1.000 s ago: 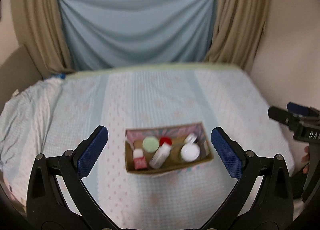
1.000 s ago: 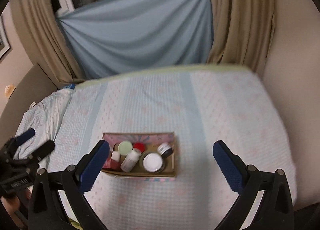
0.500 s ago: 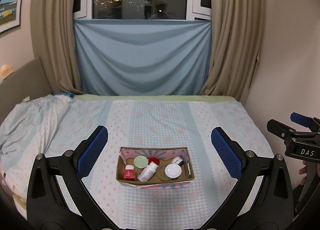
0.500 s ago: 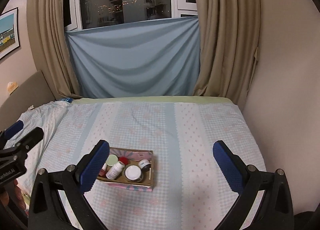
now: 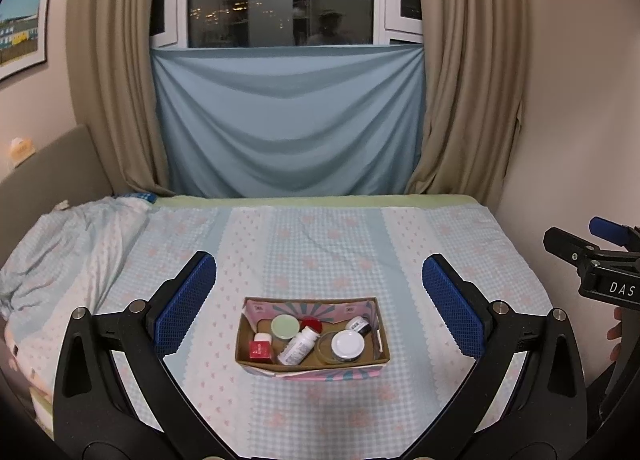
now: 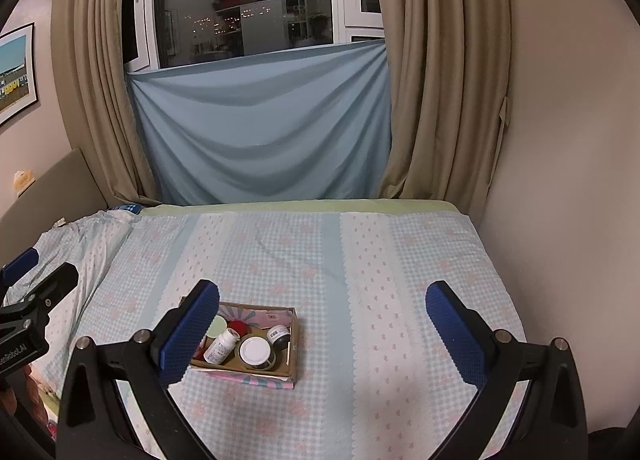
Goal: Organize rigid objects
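Hovering above the bed, the left gripper (image 5: 318, 302) had its blue-padded fingers (image 5: 184, 302) spread wide and gripping nothing, same deal for the right gripper (image 6: 322, 330). Small open cardboard box (image 5: 378, 334) sat on the checked bedspread (image 5: 320, 244) between the left one's fingers, long side running left-right. Inside, a white pill bottle (image 5: 298, 346) lay tipped over, cap pointing away and to the right

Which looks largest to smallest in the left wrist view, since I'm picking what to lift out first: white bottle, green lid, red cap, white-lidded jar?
1. White-lidded jar
2. White bottle, lying on its side
3. Green lid
4. Red cap, partly hidden, so its rank is unsure

All sit in the box.
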The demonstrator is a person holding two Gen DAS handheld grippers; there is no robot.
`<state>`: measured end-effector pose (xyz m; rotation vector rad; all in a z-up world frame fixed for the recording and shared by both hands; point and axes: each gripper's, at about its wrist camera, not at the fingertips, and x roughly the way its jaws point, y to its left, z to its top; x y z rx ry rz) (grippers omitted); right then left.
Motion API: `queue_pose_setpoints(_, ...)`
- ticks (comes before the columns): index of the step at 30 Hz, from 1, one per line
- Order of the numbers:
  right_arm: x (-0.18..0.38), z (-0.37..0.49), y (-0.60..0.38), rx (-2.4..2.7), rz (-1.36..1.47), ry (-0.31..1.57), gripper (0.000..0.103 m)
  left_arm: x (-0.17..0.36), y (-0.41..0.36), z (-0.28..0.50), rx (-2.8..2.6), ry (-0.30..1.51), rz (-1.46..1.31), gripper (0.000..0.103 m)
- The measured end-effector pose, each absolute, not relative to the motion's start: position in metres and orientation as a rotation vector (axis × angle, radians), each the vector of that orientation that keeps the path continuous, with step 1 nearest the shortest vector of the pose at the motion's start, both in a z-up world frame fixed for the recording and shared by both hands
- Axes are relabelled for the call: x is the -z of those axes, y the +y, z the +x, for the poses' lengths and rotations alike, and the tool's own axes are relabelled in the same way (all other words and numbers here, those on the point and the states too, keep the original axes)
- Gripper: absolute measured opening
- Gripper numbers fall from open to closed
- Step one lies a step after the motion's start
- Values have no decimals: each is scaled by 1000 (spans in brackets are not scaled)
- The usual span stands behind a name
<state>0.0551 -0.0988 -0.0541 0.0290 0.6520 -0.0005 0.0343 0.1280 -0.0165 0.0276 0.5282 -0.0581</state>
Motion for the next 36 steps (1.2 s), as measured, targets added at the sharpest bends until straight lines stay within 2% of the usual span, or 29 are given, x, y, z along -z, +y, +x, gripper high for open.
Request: queue_pose_setpoints(36, 51, 54, -99, -5, 31, 648, 103, 18, 134, 30, 47, 529, 46, 103)
